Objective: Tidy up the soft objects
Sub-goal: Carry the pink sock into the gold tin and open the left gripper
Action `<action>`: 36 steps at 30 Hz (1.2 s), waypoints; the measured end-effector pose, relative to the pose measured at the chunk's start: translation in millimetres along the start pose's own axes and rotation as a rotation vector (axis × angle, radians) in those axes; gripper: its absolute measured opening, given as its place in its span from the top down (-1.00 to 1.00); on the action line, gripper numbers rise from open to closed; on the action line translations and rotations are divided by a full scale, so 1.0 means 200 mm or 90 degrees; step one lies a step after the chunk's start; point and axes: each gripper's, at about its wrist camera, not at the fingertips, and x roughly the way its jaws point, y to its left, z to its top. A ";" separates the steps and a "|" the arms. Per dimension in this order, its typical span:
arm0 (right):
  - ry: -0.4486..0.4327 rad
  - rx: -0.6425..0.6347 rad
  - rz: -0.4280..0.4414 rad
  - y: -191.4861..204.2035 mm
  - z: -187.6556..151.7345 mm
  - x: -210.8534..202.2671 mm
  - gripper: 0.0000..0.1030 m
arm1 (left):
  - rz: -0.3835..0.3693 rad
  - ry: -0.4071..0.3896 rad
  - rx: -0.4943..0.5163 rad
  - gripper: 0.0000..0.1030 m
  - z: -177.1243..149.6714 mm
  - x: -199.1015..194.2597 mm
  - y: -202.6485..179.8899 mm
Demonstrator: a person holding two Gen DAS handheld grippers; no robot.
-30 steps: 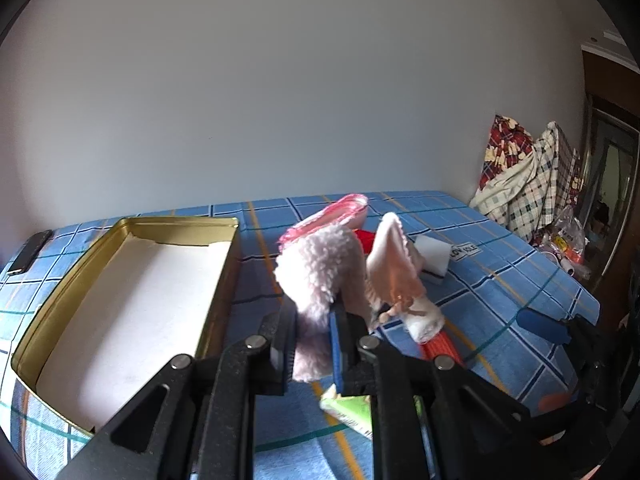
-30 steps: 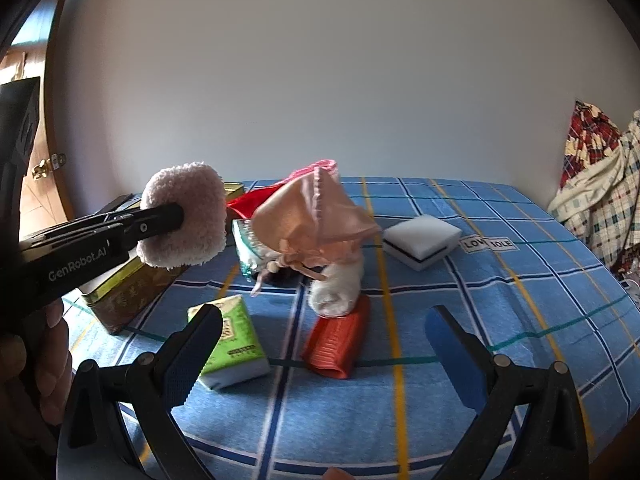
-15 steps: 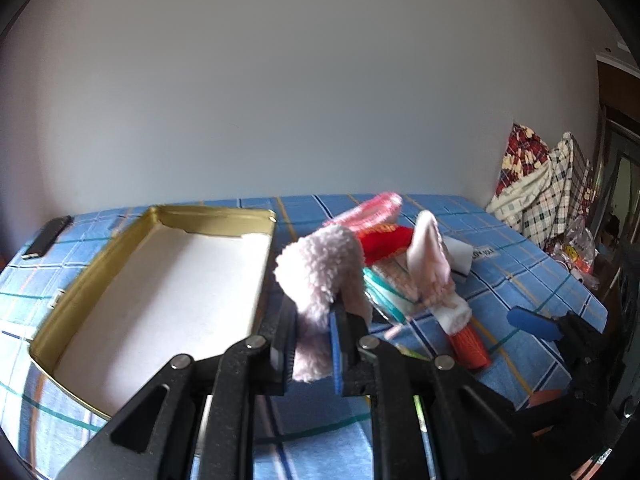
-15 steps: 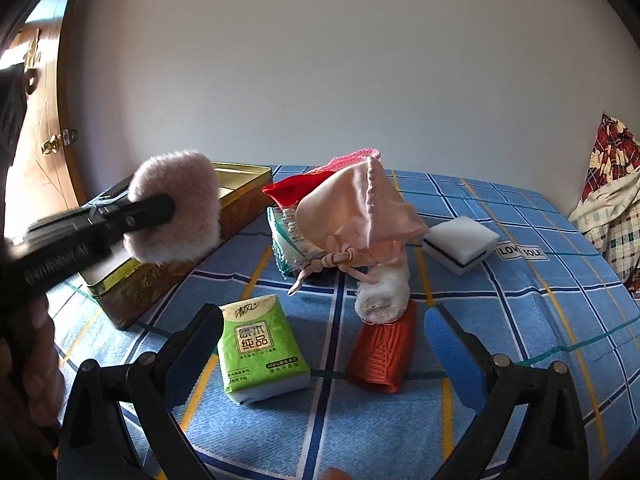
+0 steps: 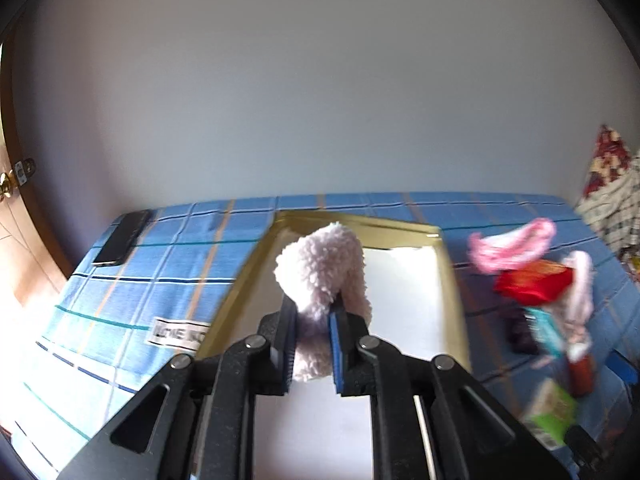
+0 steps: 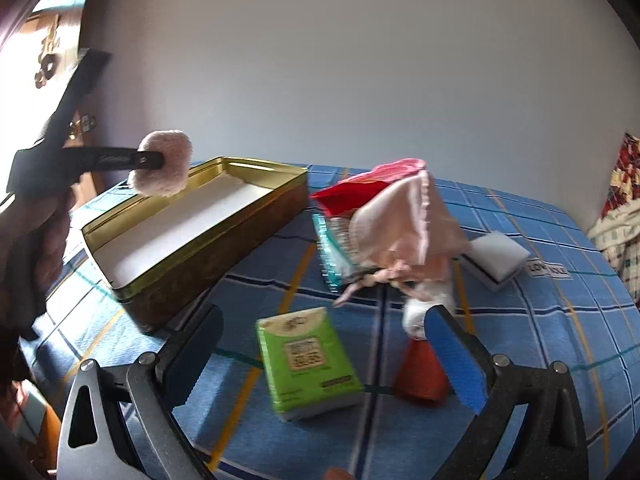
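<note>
My left gripper [image 5: 312, 344] is shut on a fluffy pale pink plush piece [image 5: 324, 276], held in the air over the open gold tin [image 5: 452, 280] with its white inside. The right wrist view shows the same plush [image 6: 164, 168] above the tin's far left end [image 6: 192, 256]. My right gripper [image 6: 324, 364] stands open and holds nothing, low over a green tissue pack [image 6: 308, 364]. Behind it lies a heap of soft things: a peach cloth pouch [image 6: 400, 220], a red cloth [image 6: 348, 196], a pink knit piece [image 6: 400, 166] and a red roll [image 6: 420, 372].
A blue checked cloth [image 6: 540, 320] covers the surface. A white sponge block [image 6: 496, 256] lies right of the heap. A dark phone [image 5: 122, 238] rests at the far left corner. Checked clothes [image 5: 612, 200] hang at the right; a wooden door [image 6: 48, 80] stands at the left.
My left gripper has carried the plush leftward, from beside the heap to over the tin. My right gripper has drifted left and lower, closer to the green pack.
</note>
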 end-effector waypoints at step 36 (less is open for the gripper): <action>0.107 -0.036 0.041 0.06 -0.08 0.17 0.00 | 0.023 0.138 -0.014 -0.21 -0.04 0.26 0.16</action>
